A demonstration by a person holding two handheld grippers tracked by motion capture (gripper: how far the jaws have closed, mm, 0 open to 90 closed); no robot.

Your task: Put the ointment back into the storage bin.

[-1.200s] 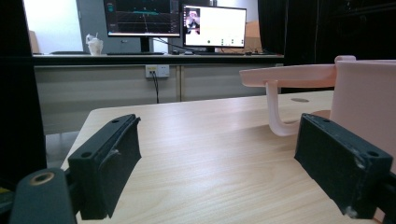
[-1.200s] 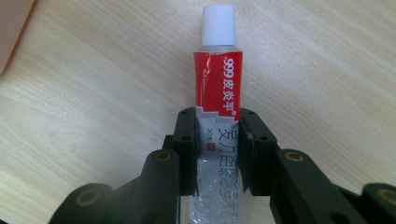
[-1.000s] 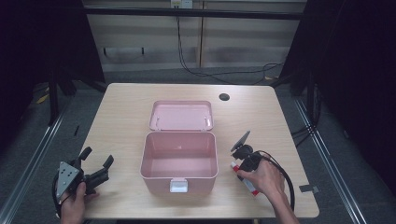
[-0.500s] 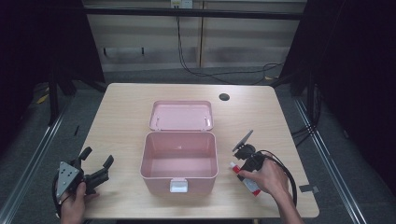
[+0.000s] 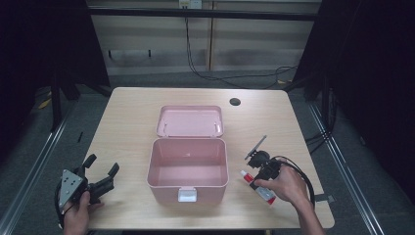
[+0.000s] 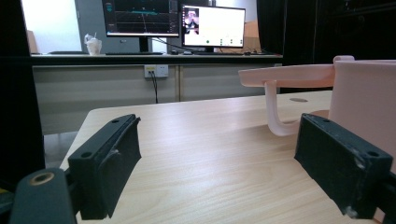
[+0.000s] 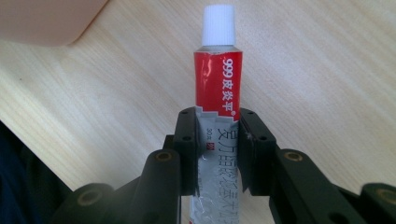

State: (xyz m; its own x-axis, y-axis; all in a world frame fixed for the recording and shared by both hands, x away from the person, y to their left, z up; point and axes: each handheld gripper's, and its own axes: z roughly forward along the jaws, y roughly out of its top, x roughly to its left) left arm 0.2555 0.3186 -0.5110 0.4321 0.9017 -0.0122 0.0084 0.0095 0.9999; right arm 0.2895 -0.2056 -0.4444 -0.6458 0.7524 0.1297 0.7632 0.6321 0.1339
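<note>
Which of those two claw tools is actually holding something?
The right gripper, by the pink box's right side: its jaws pinch a red-and-silver tube with a white cap. The left gripper stands open over bare table.

I am working in what reads as a laboratory or recording room, not a home; my table (image 5: 147, 112) is a plain light-wood desk with a round cable port (image 5: 235, 102) near its far edge, standing apart on a grey floor; metal rails (image 5: 36, 156) run along the floor on both sides of it; black curtains (image 5: 377, 73) close off left and right; cables (image 5: 230, 78) trail along the far wall's base; from my left gripper's view, a counter (image 6: 154, 58) behind carries two lit monitors (image 6: 212, 25), one showing graph traces, with a wall socket (image 6: 156, 70) below them.
</note>
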